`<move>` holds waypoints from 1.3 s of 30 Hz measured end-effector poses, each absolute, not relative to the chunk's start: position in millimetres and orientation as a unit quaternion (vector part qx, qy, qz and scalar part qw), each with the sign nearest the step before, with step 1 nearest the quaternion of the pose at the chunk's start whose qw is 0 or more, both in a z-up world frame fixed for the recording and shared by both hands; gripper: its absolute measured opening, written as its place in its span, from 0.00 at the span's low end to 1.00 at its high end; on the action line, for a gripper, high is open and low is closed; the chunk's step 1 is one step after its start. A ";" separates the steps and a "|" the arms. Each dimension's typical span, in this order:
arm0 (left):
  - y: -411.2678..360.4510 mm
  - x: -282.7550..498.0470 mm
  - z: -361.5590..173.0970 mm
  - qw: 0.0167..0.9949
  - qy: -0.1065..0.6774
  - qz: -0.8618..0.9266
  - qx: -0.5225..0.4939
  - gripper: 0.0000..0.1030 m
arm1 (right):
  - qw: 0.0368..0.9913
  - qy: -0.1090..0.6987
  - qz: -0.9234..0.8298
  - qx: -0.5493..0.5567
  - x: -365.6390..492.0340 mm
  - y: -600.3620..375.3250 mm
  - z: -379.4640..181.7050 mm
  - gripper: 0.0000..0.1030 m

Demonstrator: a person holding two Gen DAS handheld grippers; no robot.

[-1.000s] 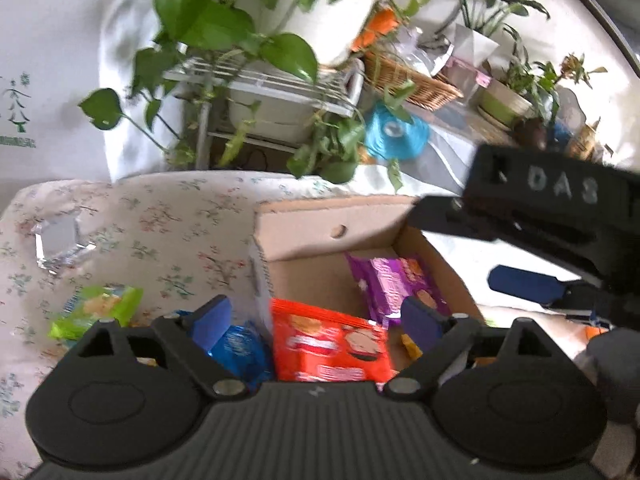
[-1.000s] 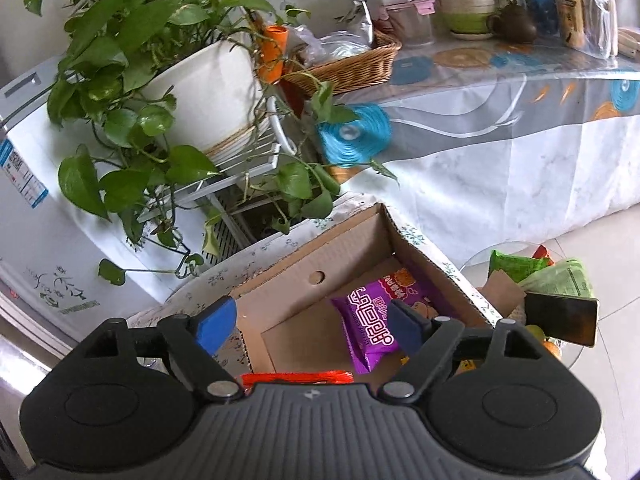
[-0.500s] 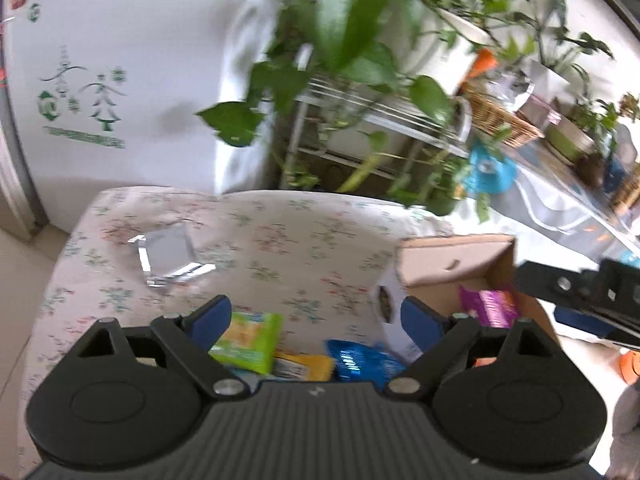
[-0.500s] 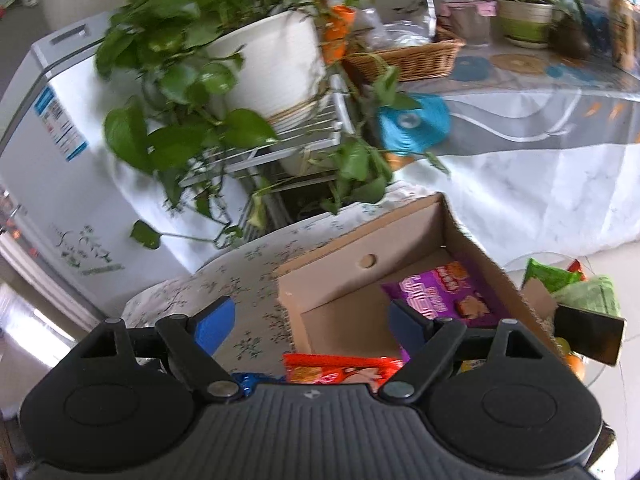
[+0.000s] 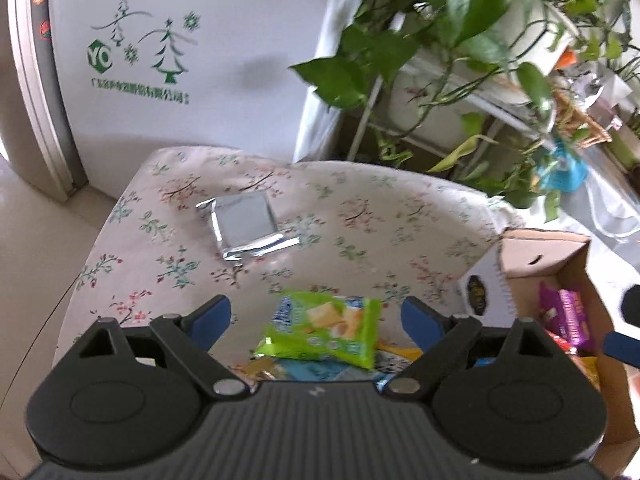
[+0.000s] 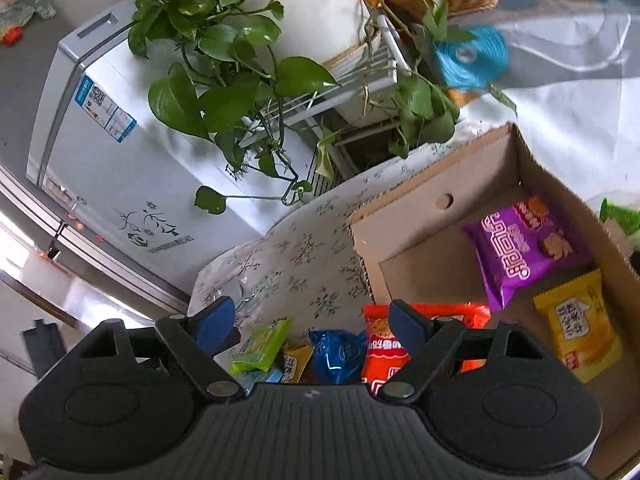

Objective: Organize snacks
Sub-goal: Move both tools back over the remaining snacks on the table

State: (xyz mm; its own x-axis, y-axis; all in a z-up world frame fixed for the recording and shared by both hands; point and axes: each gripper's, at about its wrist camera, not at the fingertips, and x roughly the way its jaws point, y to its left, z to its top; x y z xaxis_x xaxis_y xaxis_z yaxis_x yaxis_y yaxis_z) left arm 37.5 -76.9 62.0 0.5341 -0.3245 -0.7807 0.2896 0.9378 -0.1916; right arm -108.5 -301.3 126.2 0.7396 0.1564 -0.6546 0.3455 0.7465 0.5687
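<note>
lying flat, green snack packet, long axis crosswise between open fingers

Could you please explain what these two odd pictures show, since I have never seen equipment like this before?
There is no robot here: a person holds a two-finger gripper in each hand, and a wide-angle camera on each looks out along its fingers. One picture comes from the left gripper, the other from the right gripper. The black shape with blue pads at the bottom is the tool itself. Both stand open and hold nothing. On the flowered cloth lie a silver packet and a green snack packet on top of others. A cardboard box already holds purple, yellow and orange packets.
</note>
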 end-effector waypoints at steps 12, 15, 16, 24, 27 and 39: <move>-79.9 67.2 33.5 0.867 0.469 -0.171 -0.014 0.89 | 0.840 0.398 0.002 0.368 -91.1 -273.8 107.6 0.86; -87.3 72.8 24.3 0.863 0.476 -0.169 -0.016 0.89 | 0.833 0.412 -0.021 0.368 -90.3 -275.8 100.3 0.86; -90.1 74.2 21.7 0.863 0.477 -0.167 -0.015 0.89 | 0.831 0.414 -0.029 0.370 -91.3 -277.5 99.0 0.86; -112.0 84.7 3.4 0.859 0.484 -0.166 0.013 0.89 | 0.833 0.416 -0.117 0.346 -96.4 -290.7 93.9 0.86; -111.7 84.6 -3.1 0.858 0.485 -0.166 0.036 0.89 | 0.840 0.412 -0.110 0.336 -95.4 -287.5 96.8 0.86; -49.3 68.8 1.4 0.845 0.508 -0.141 0.088 0.93 | 0.861 0.426 -0.031 0.276 -75.7 -246.6 93.5 0.86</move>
State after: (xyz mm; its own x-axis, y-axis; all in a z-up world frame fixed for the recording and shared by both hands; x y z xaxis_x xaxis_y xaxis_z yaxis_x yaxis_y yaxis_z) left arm 68.8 -49.3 1.4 0.4444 -0.1495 -0.8833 0.3281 0.9446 0.0052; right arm -75.7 -246.6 93.5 0.6348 0.1821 -0.7509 0.2886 0.8456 0.4491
